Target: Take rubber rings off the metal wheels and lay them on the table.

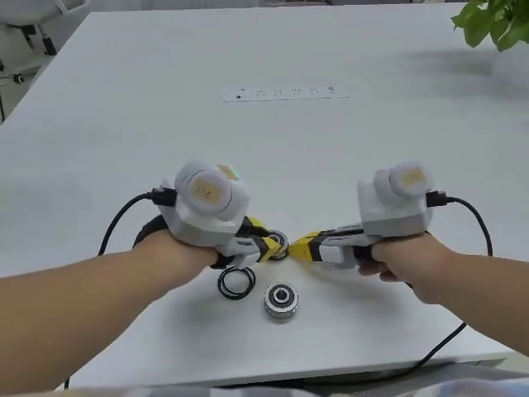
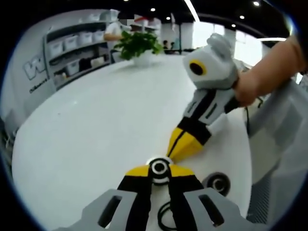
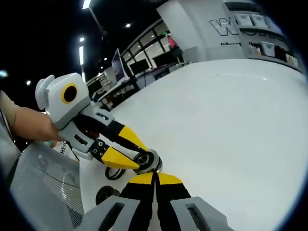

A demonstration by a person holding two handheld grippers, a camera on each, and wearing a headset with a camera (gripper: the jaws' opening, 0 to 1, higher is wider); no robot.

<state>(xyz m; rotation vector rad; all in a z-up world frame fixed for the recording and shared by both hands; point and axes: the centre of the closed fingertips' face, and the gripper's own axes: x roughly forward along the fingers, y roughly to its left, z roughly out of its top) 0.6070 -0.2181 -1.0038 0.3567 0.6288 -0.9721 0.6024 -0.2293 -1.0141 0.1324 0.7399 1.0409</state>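
Near the front edge of the white tabletop point(image 1: 331, 149), both tools meet nose to nose. The left hand-held gripper point(image 1: 266, 246) has its yellow-tipped jaws clamped on a wheel point(image 1: 278, 242), held just off the surface. From the left gripper view the wheel point(image 2: 159, 167) sits square between the two tips, a pale round face with a dark ring and a bright hub in the middle.

The right hand-held gripper point(image 1: 296, 245) comes in from the other side with its jaws pressed together, only a thin line between them, and its point right at the wheel's edge. Whether it pinches any rubber there, I cannot tell.

Down on the tabletop, just in front of the left hand-held gripper, lie the rings point(image 1: 236, 283), thin black loops overlapping, flat. Just beside them, towards the right, a second wheel point(image 1: 281, 300) lies flat: silvery metal, dark band inside, shiny hub.

Writing now: a big pale "W" shows on the far wall point(image 3: 222, 25), the rest unreadable. A strip of small dark marks point(image 1: 285, 93) lies further back on the tabletop, too small to read. A leafy plant point(image 1: 492, 21) sits at the far right corner.
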